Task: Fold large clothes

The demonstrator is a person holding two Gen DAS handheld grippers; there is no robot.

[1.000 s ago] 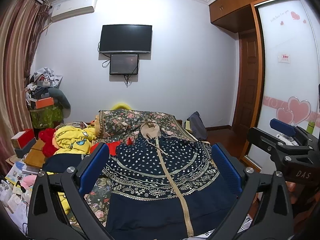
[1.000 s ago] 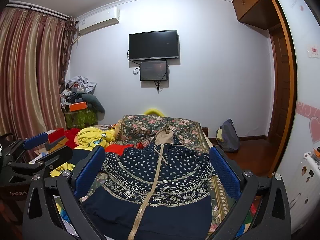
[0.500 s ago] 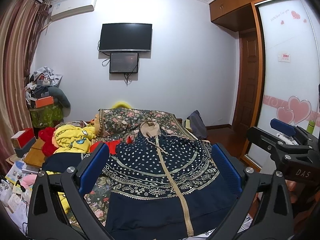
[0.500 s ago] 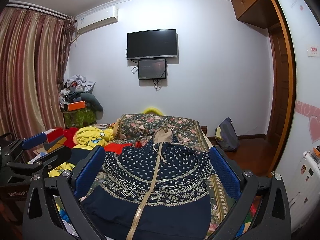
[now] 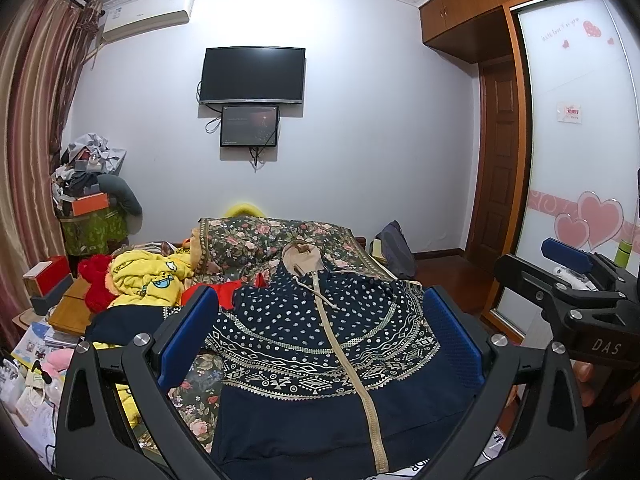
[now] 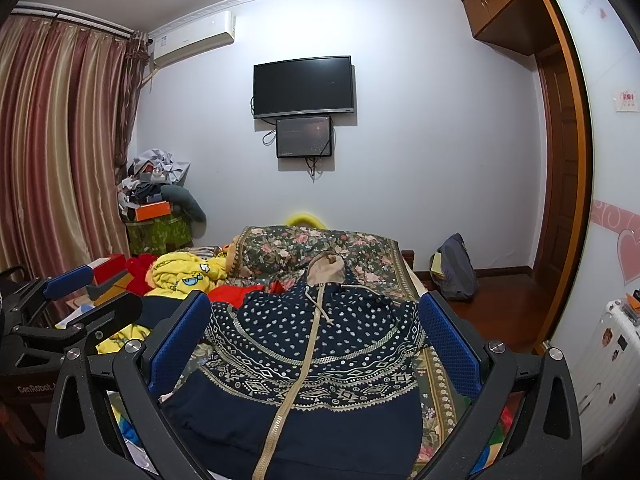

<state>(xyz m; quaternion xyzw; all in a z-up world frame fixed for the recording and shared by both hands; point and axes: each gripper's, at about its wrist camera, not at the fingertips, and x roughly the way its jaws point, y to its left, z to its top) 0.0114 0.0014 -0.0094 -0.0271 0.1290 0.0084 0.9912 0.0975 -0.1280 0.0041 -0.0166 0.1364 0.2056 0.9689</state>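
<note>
A large navy hooded jacket (image 5: 320,344) with white dots, beige patterned bands and a beige zipper lies flat on the bed, hood (image 5: 301,258) at the far end; it also shows in the right wrist view (image 6: 312,352). My left gripper (image 5: 318,336) is open and empty, held above the jacket's near part. My right gripper (image 6: 314,340) is open and empty too, above the same part. The right gripper shows at the right edge of the left view (image 5: 576,280); the left gripper shows at the left edge of the right view (image 6: 76,300).
The floral bedspread (image 5: 256,240) covers the bed. Yellow and red clothes (image 5: 144,280) are piled on its left. Boxes and papers (image 5: 44,320) lie at the far left. A dark bag (image 5: 394,248) stands on the floor right of the bed, by the wardrobe (image 5: 568,160).
Both views have shifted very slightly; the grippers stay open above the jacket and the jacket has not moved.
</note>
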